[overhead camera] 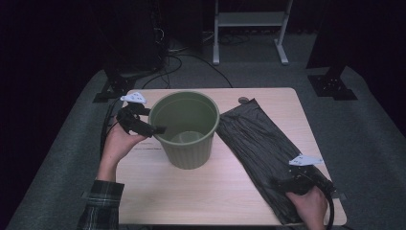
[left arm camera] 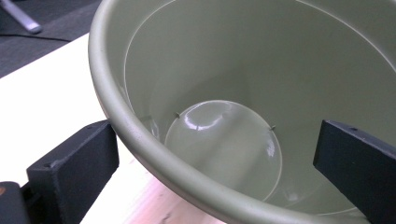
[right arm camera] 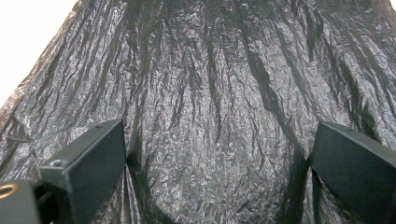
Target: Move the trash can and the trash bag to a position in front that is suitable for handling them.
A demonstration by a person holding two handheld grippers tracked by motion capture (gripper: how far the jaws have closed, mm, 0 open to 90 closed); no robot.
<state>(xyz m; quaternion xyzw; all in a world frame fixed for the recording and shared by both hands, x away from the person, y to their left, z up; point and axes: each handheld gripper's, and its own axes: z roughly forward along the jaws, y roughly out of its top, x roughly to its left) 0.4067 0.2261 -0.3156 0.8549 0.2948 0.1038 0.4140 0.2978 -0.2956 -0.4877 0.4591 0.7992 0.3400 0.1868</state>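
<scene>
A: Olive-green plastic sits between the jaws of the left gripper [left arm camera: 215, 154]: they stand spread across the rim of the round green plastic bucket [left arm camera: 233, 84], one outside the wall, the other over the hollow, neither pressing.

B: And the other hand?

A: The right gripper [right arm camera: 217, 163] is released too, jaws wide over the crumpled black plastic bag [right arm camera: 210, 79], which lies flat under and ahead of them.

B: What does the high view add?

A: The spacing. The bucket [overhead camera: 186, 128] stands upright mid-table, the left gripper [overhead camera: 155, 128] at its left rim. The bag [overhead camera: 261, 143] stretches from just beside the bucket's right side back to the right gripper [overhead camera: 282, 182] near the table's front right corner.

B: Room to move?

A: Bare pale wooden tabletop [overhead camera: 210, 196] lies between the hands; the bag's near end reaches the table's front edge.
</scene>
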